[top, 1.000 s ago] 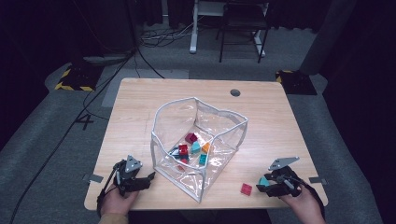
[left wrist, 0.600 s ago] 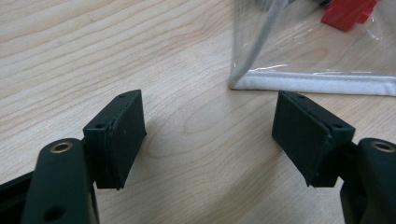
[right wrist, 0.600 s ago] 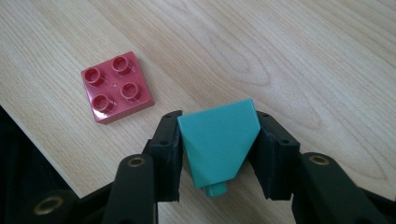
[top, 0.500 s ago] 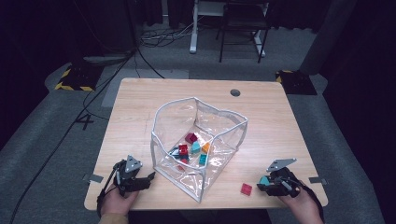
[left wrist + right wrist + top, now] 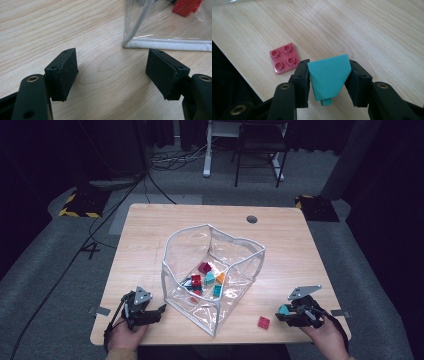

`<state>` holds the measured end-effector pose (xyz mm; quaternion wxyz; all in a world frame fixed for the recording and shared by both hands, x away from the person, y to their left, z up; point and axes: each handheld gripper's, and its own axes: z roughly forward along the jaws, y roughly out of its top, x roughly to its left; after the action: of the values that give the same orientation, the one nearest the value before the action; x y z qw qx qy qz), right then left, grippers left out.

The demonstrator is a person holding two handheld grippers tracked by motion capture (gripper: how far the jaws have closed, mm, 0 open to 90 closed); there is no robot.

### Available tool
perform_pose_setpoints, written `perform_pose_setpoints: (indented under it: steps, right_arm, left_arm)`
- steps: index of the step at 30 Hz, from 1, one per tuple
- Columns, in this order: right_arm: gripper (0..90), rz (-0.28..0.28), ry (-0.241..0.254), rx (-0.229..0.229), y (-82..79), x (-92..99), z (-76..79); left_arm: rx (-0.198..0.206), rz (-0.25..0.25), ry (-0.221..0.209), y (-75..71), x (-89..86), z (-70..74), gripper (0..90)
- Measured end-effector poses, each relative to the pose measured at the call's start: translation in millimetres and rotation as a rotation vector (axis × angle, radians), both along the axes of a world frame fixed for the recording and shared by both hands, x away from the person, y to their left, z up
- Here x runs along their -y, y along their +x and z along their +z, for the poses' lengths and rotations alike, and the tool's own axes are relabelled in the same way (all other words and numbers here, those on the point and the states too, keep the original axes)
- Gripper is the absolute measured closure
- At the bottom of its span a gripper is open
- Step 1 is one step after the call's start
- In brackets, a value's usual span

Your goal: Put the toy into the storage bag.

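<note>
My right gripper (image 5: 329, 65) is shut on a teal sloped brick (image 5: 329, 75), its jaws having just closed on both sides of it. In the high view this gripper (image 5: 281, 313) sits low over the table's front right with the teal brick (image 5: 283, 310) at its tip. A red flat four-stud brick (image 5: 284, 58) lies on the wood just beside the left jaw, apart from it; it is the red square (image 5: 263, 322) in the high view. My left gripper (image 5: 112, 67) is open on bare wood, near the white-edged corner of the clear bag (image 5: 165, 45).
The clear plastic bag (image 5: 215, 265) stands open mid-table with several coloured bricks inside, one red (image 5: 186, 6). The table's front edge (image 5: 200, 345) runs close under both hands. A round cable hole (image 5: 252, 219) sits at the far right.
The right gripper's jaws have narrowed onto the teal brick and the hand shifted slightly. The left gripper and the bag have not moved.
</note>
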<state>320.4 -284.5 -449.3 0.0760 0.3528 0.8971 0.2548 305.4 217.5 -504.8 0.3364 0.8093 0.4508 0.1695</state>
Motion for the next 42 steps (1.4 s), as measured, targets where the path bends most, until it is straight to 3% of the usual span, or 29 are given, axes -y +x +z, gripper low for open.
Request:
perform_pose_setpoints:
  steps: [7, 23, 42]
  right_arm:
    - [57.3, 0.02, 0.019, 0.015, 4.4, -3.3, 18.9]
    - [57.3, 0.06, 0.151, 0.06, 15.3, -13.4, 80.9]
    - [57.3, 0.117, 0.197, 0.098, 33.9, -39.5, 140.8]
  left_arm:
    - [0.001, 0.002, -0.001, -0.1, 0.1, -0.3, 26.1]
    - [0.001, 0.002, -0.001, -0.1, 0.1, -0.2, 26.1]
    - [0.001, 0.002, -0.001, -0.1, 0.2, -0.3, 26.0]
